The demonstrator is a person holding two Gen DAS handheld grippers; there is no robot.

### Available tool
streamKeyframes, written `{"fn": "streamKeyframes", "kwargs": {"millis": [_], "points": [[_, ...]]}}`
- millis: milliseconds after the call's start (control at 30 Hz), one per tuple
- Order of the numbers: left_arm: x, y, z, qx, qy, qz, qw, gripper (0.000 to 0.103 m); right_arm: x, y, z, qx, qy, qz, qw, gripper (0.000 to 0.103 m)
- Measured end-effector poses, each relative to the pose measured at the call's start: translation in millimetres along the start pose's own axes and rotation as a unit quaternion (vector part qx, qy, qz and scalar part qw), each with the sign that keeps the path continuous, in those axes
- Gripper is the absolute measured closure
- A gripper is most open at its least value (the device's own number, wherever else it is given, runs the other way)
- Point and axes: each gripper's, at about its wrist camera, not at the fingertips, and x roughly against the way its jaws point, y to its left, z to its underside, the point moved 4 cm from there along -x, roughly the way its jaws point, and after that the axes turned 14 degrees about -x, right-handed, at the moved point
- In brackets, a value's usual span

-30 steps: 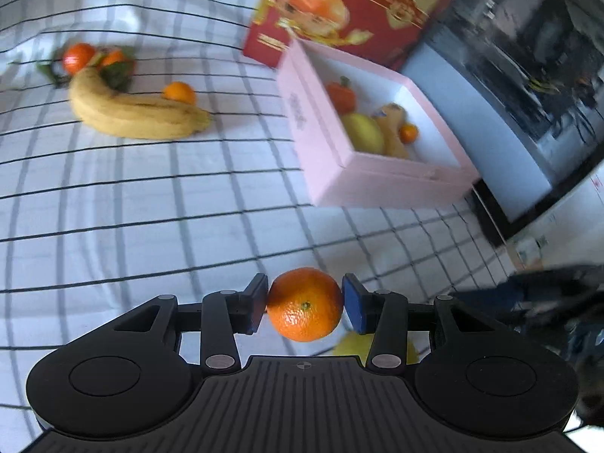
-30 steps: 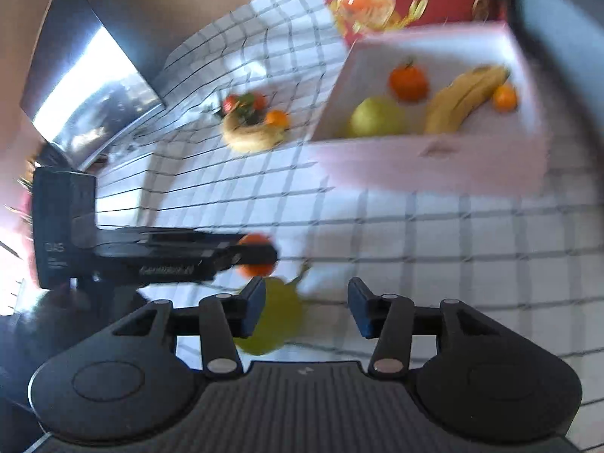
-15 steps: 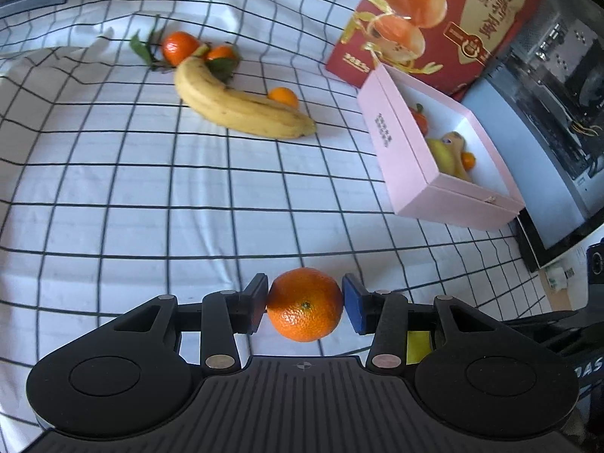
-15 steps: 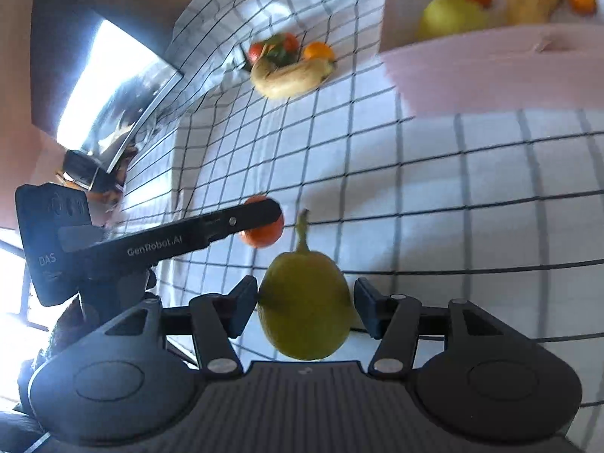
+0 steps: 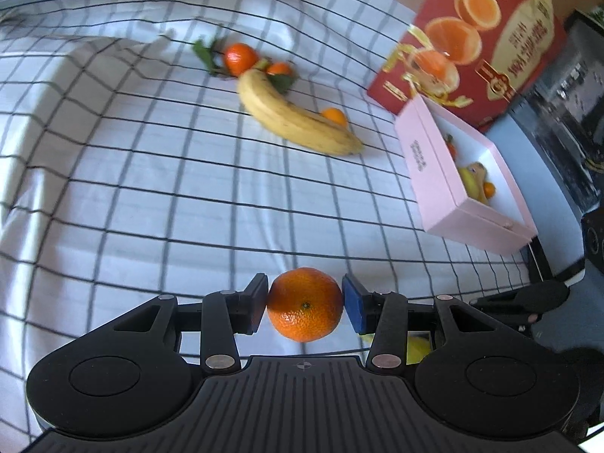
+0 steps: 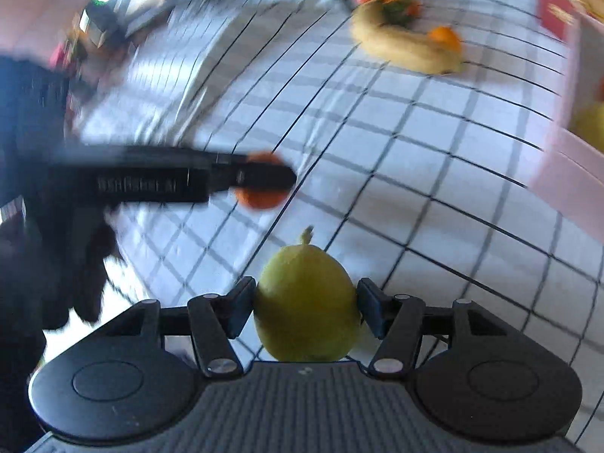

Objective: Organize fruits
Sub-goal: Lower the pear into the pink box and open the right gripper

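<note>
My left gripper is shut on an orange mandarin and holds it above the checked cloth. My right gripper is shut on a yellow-green pear, stem pointing forward. The left gripper and its mandarin show blurred in the right wrist view, ahead and to the left. A pink open box stands to the right with a mandarin, a pear, a banana and a small orange inside. A banana, two leafy mandarins and a small orange lie on the cloth further off.
A red gift box printed with oranges stands behind the pink box. A dark screen lies along the right edge. The white checked cloth covers the table, with folds at the left. The right wrist view is motion-blurred.
The right gripper has closed on the pear and lifted it. Both grippers have swung left, so the pink box has shifted to the right edge in both views. The left gripper keeps the mandarin.
</note>
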Motion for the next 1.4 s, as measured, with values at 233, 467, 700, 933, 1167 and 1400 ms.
{"fn": "streamKeyframes", "kwargs": {"millis": [233, 467, 700, 933, 1167, 1400], "points": [[8.3, 9.5, 8.3, 0.016, -0.003, -0.01, 0.9998, 0.055, -15.7, 36.3, 4.6, 0.14, 0.045, 0.057, 0.988, 0.044], [6.0, -27.8, -5.3, -0.038, -0.006, 0.011, 0.9992, 0.055, 14.4, -4.2, 9.1, 0.073, 0.003, 0.064, 0.995, 0.045], [7.2, -82.7, -58.0, -0.09, -0.038, 0.082, 0.9918, 0.055, 151.5, -58.1, -22.4, -0.048, -0.218, 0.049, 0.973, 0.045], [-0.4, -113.9, -70.9, -0.122, -0.031, 0.097, 0.9873, 0.055, 203.8, -131.2, -83.5, -0.153, -0.355, 0.069, 0.92, 0.045], [-5.1, -81.2, -53.8, -0.085, 0.005, 0.06, 0.9945, 0.055, 115.9, -195.9, -126.6, -0.27, -0.284, 0.031, 0.919, 0.045], [-10.9, -47.3, -41.5, -0.04, 0.024, 0.033, 0.9984, 0.055, 89.5, -199.7, -137.5, -0.272, -0.277, 0.052, 0.92, 0.044]]}}
